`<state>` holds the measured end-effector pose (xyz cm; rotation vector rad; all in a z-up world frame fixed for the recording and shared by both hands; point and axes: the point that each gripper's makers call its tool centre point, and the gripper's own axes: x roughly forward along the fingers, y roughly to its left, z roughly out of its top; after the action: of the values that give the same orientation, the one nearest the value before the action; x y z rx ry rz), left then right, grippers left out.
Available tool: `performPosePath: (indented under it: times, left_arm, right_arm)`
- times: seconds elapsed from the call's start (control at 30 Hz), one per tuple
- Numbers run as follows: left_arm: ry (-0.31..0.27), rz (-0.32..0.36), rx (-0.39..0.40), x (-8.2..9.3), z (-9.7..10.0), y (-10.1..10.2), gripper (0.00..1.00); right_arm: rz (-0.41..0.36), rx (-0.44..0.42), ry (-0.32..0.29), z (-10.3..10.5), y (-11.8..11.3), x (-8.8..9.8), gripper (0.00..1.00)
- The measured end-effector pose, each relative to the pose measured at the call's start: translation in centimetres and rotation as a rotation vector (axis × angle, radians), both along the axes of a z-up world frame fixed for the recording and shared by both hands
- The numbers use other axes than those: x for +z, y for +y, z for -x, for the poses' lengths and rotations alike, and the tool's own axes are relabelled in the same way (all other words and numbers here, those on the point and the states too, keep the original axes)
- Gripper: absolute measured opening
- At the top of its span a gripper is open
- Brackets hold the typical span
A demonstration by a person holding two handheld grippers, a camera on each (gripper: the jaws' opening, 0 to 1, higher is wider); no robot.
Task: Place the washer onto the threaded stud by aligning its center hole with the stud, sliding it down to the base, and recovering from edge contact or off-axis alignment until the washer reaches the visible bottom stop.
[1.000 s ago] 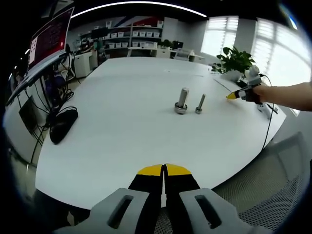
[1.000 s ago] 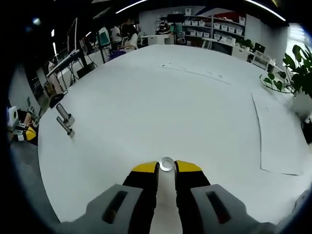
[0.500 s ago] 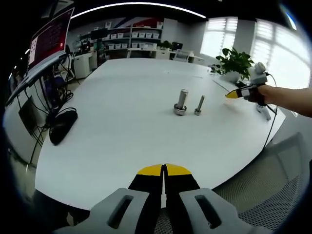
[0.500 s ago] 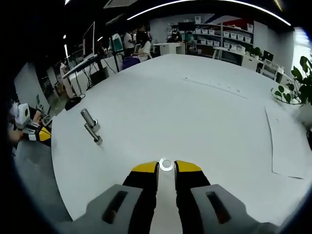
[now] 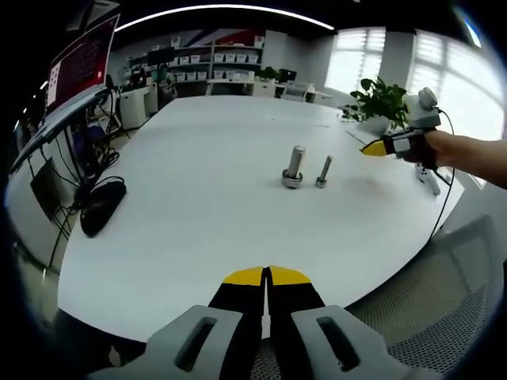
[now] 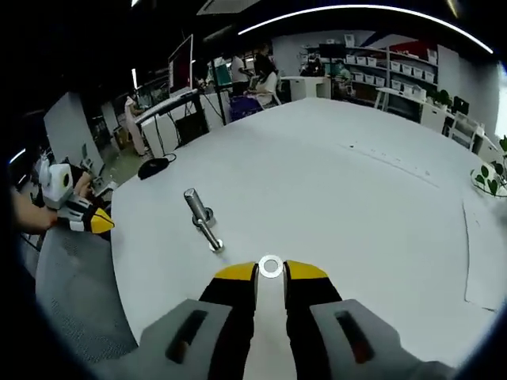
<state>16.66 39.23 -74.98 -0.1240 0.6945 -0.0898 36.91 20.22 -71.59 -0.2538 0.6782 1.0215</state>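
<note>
white table [image 5: 198, 198] | shelves [image 5: 214, 59] behind, possibly bins | right gripper [image 6: 271, 273] pinches washer [image 6: 271, 267]

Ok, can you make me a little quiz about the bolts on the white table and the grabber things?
1. True or false: the right gripper pinches a washer between its jaw tips.
2. How many bolts stand upright on the white table? A) one B) two C) four
3. Fill in: beside the thin bolt stands a thicker bolt, and the left gripper's jaws are ____.

Key:
1. True. The small metal ring sits at the yellow jaw tips in the right gripper view.
2. B. A thick one and a thin one stand close together.
3. Shut. The yellow tips meet with nothing between them.
</note>
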Motion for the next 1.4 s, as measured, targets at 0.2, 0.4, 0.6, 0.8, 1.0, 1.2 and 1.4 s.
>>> performPosePath:
  times: [0.2, 0.4, 0.6, 0.8, 1.0, 1.2, 1.4]
  left_arm:
    - [-0.009, 0.002, 0.006, 0.1, -0.1, 0.1, 0.00]
    - [-0.016, 0.004, 0.005, 0.2, -0.1, 0.0, 0.00]
    - [-0.027, 0.007, 0.008, 0.4, -0.2, 0.0, 0.00]
    - [-0.020, 0.008, 0.001, 0.3, -0.2, -0.1, 0.00]
    - [-0.023, 0.009, 0.006, 0.3, -0.2, 0.0, 0.00]
    - [-0.025, 0.010, 0.005, 0.4, -0.2, 0.0, 0.00]
    - [-0.025, 0.011, 0.006, 0.4, -0.2, 0.0, 0.00]
  right_arm:
    - [0.001, 0.080, -0.023, 0.9, 2.8, 0.7, 0.15]
    - [0.001, 0.131, -0.027, 1.5, 4.7, 0.7, 0.15]
    - [0.023, 0.181, -0.038, 2.3, 6.3, 0.2, 0.15]
    - [0.076, 0.237, -0.079, 2.8, 7.0, -0.3, 0.15]
    - [0.113, 0.268, -0.086, 3.0, 7.4, -1.0, 0.15]
    - [0.127, 0.275, -0.074, 2.8, 7.8, -1.4, 0.15]
    - [0.134, 0.269, -0.058, 2.5, 7.8, -1.7, 0.15]
